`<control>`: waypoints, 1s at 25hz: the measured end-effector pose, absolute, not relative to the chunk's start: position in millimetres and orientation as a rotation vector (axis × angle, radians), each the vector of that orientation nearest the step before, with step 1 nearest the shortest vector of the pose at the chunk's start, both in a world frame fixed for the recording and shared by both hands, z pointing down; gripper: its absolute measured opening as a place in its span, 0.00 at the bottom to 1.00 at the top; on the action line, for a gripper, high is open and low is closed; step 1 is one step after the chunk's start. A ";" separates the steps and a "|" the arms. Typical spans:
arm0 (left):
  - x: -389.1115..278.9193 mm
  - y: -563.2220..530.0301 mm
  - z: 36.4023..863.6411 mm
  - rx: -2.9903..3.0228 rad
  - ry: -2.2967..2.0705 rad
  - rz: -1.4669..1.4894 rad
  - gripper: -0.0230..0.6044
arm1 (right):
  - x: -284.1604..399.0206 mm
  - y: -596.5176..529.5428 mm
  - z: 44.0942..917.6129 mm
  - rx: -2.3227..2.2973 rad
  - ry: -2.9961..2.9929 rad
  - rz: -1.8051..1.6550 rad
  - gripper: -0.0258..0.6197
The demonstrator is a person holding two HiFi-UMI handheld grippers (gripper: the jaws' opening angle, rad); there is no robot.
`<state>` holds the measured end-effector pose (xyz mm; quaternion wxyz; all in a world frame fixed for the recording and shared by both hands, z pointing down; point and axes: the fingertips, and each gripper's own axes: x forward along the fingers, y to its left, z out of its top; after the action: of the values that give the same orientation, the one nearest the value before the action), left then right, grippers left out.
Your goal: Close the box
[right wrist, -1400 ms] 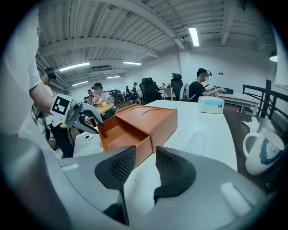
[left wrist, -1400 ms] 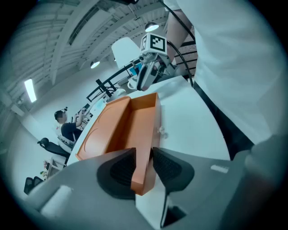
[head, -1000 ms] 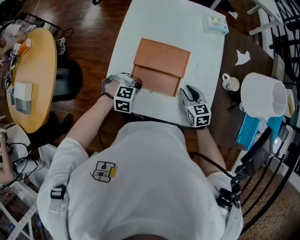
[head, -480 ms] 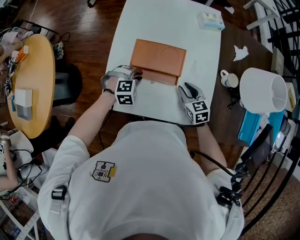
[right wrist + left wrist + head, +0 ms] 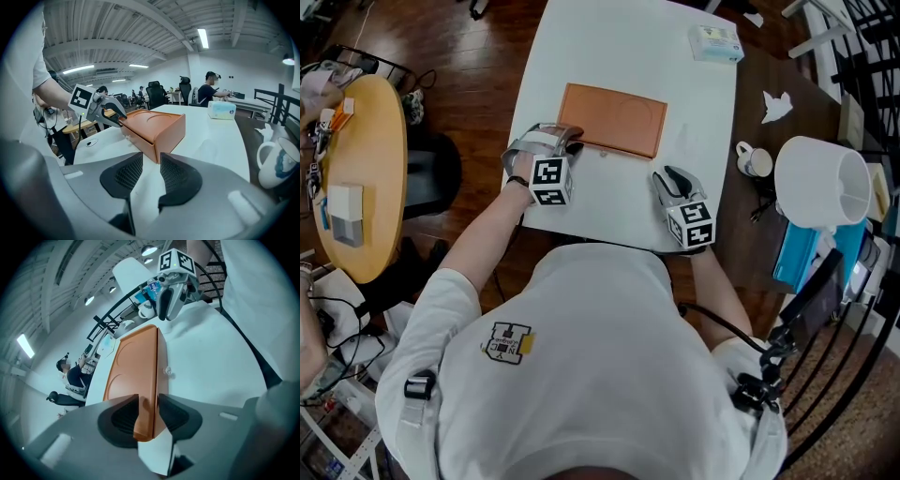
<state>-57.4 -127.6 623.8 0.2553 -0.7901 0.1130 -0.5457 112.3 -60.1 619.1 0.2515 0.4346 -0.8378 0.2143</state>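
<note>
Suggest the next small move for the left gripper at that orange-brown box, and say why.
Probably draw the left gripper straight back off the flat orange-brown rectangular box. The box already looks shut flush, and its near corner sits between the opening fingers, so sideways motion could drag it.

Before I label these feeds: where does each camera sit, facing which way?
Head view: on the head, steeply down at the orange box on the white table; torso, forearms show.
Left gripper view: along left gripper's opening jaws, box corner between, toward right gripper.
Right gripper view: along its closing, empty jaws toward box and left gripper.
All share the box.
</note>
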 end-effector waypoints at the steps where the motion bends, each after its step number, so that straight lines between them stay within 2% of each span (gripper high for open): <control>1: -56.5 -130.2 623.9 -2.147 0.310 -1.484 0.22 | 112.5 -60.5 619.0 1.183 -2.280 0.583 0.22; 10: -56.0 -129.0 624.8 -2.207 0.280 -1.478 0.20 | 111.6 -62.1 615.7 1.183 -2.286 0.575 0.21; 14: -62.1 -100.3 616.3 -2.371 0.320 -1.408 0.25 | 103.7 -49.7 616.5 1.174 -2.296 0.602 0.21; 17: -68.8 -54.0 609.1 -2.673 0.474 -1.241 0.25 | 91.7 -28.3 623.3 1.172 -2.296 0.671 0.10; 18: -73.0 -37.3 610.0 -2.765 0.527 -1.192 0.23 | 85.8 -18.3 626.4 1.164 -2.291 0.687 0.04; 21: -83.9 -0.7 617.7 -2.940 0.647 -1.089 0.05 | 68.4 8.3 633.8 1.126 -2.282 0.700 0.04; 25: -81.6 23.1 631.2 -3.026 0.625 -1.069 0.04 | 57.7 26.0 637.4 1.103 -2.274 0.679 0.04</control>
<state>-81.6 23.1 631.2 -0.0641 -0.9236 0.1907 -0.3262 57.7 26.0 637.4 0.2595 0.4070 -0.8392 0.2505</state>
